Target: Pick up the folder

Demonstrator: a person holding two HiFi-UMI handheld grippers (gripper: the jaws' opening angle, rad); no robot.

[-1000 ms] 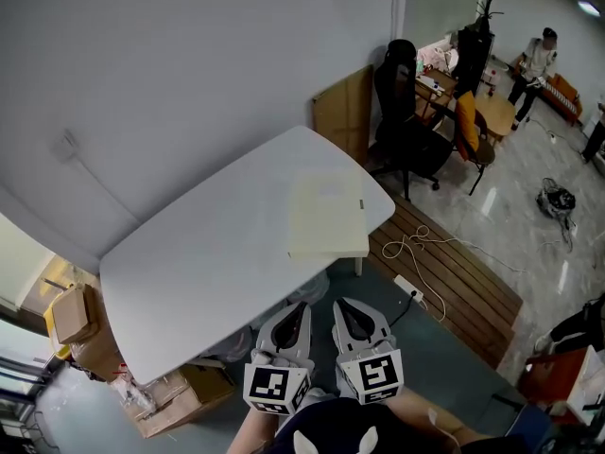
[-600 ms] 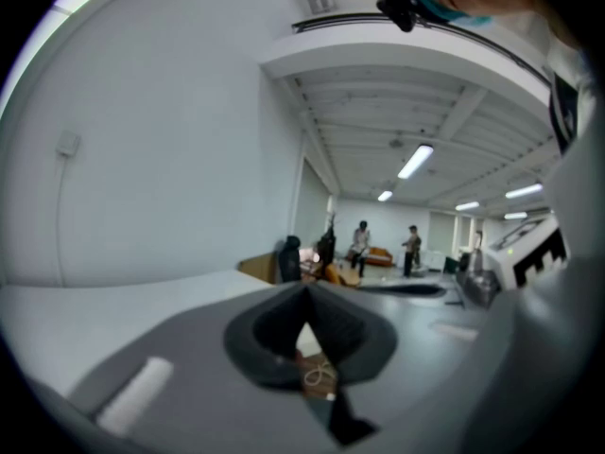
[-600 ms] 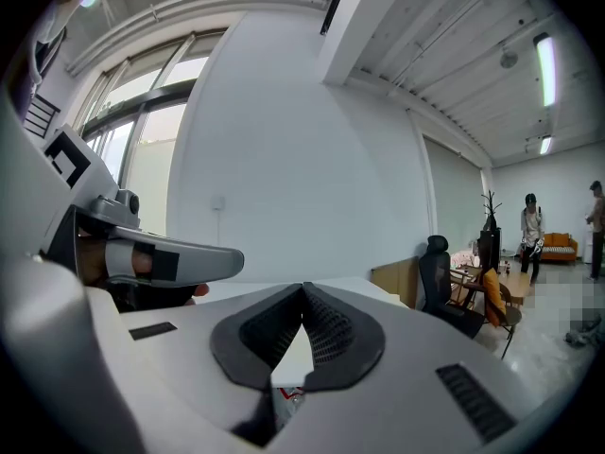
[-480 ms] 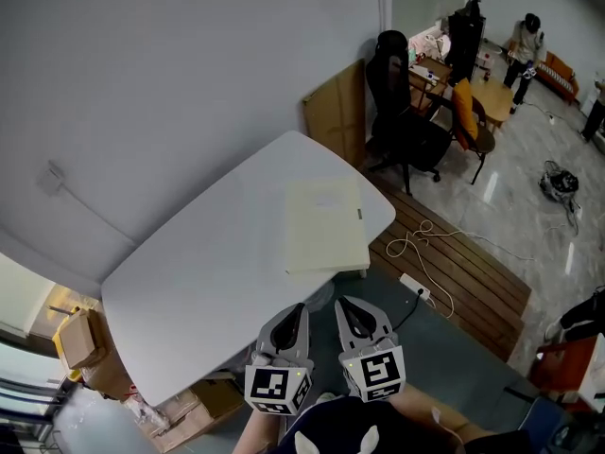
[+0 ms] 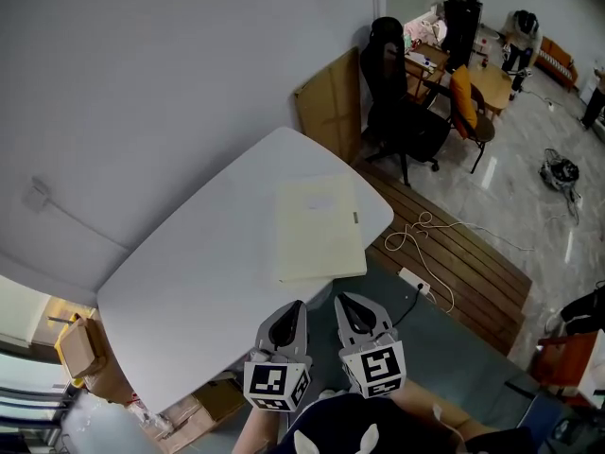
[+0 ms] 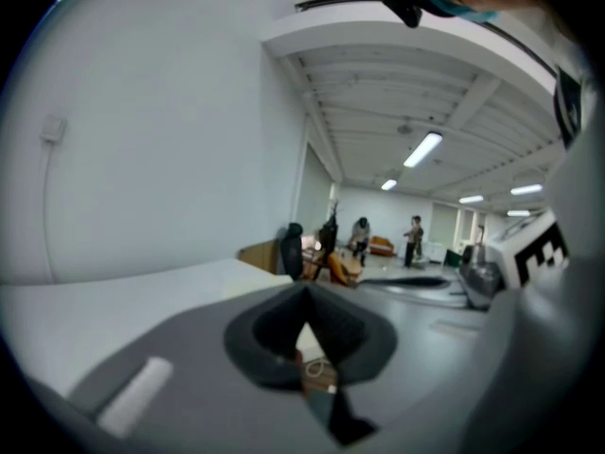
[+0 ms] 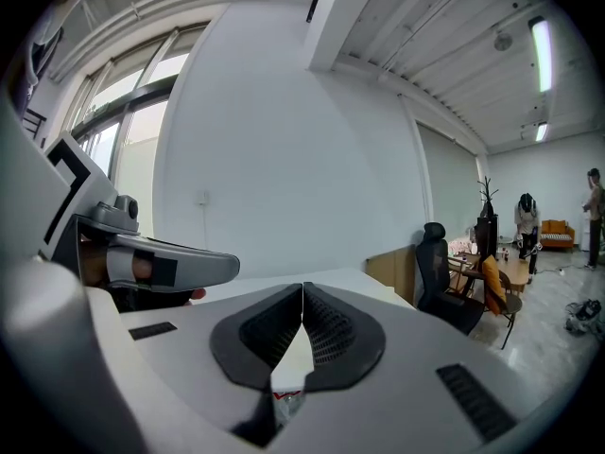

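A pale cream folder (image 5: 319, 228) lies flat on the white table (image 5: 198, 272), close to the table's right-hand near edge. My left gripper (image 5: 299, 305) and right gripper (image 5: 340, 300) are held side by side just short of the table's near edge, below the folder and apart from it. Both are shut with nothing between their jaws. In the left gripper view the jaws (image 6: 305, 293) meet at their tips, with the table top beyond. In the right gripper view the jaws (image 7: 302, 287) are also closed, and the white table edge shows past them.
A wooden board (image 5: 331, 107) leans on the wall behind the table. A black office chair (image 5: 402, 112) stands to the right. A white cable and power strip (image 5: 416, 272) lie on slatted wood flooring. Cardboard boxes (image 5: 80, 348) sit under the table's left end. People stand far off (image 5: 520, 41).
Both grippers have moved together toward the table. The table and folder now sit nearer and a little lower left in the head view. Both pairs of jaws stay closed.
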